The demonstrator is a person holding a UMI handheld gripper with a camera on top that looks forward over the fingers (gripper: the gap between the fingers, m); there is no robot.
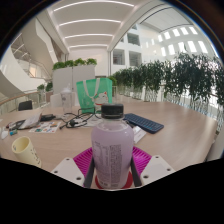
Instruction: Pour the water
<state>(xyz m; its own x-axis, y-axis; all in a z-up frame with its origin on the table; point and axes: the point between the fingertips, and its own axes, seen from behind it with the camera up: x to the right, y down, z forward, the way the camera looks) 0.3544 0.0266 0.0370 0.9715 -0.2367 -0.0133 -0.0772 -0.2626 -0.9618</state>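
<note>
One bottle [111, 148], black-capped and upright, is held between the two pink pads [82, 160] of the tongs [111, 165], clamped on it above the counter [175, 138]; one keyboard [143, 123] is seen beyond

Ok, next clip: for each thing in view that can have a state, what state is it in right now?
bottle: upright, black cap on, between the fingers; no gap shows at either side.
gripper: shut on the bottle, pink pads against its sides.
keyboard: lying flat on the table beyond the bottle.
green chair: upright, unoccupied, behind the table.
paper roll: lying on its side, left of the fingers.
</note>
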